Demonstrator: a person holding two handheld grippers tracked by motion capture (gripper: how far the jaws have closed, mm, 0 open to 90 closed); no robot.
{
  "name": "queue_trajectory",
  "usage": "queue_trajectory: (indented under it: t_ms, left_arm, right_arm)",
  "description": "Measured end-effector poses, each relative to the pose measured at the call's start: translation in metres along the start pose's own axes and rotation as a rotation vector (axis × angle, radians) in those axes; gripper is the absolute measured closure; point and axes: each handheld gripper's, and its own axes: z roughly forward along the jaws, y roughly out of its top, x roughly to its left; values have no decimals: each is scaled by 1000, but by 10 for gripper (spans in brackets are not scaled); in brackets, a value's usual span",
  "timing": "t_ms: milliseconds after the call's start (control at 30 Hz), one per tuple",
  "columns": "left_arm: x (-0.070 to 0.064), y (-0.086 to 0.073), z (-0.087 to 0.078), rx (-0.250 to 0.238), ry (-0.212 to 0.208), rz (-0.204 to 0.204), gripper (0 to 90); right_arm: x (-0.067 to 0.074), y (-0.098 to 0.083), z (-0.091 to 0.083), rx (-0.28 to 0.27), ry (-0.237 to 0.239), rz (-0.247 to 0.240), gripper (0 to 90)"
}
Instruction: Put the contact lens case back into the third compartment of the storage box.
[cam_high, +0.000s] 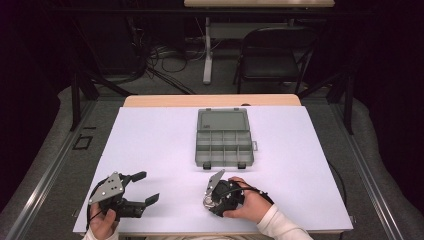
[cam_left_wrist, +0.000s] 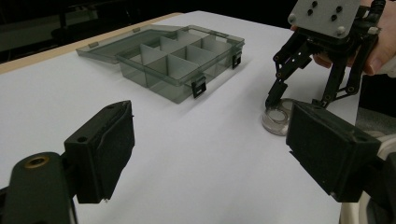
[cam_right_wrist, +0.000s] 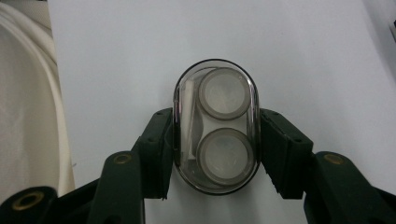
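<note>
A: Starting at the left, what is the left claw (cam_high: 146, 187) doing?

B: It rests low over the white table (cam_high: 150, 145) with jaws spread wide and nothing between them, well apart from the work.

A: And the small clear oval plastic case with two round lidded wells (cam_right_wrist: 215, 125)?

B: It lies on the table near the front edge, directly under the right claw (cam_right_wrist: 215, 140), its long axis running along the jaws, away from the hand.

A: So the right hand is nearer?

B: Yes. Its pads press both long sides, gripping it. The open grey compartment box (cam_high: 223, 138) sits beyond, towards the table's middle.
</note>
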Motion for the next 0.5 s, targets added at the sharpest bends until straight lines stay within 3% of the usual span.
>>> queue_trajectory:
  t_ms: [500]
  left_arm:
    - [0, 0, 0, 0, 2, -1, 159]
  right_arm:
    - [-2, -1, -9, -26, -10, 13, 484]
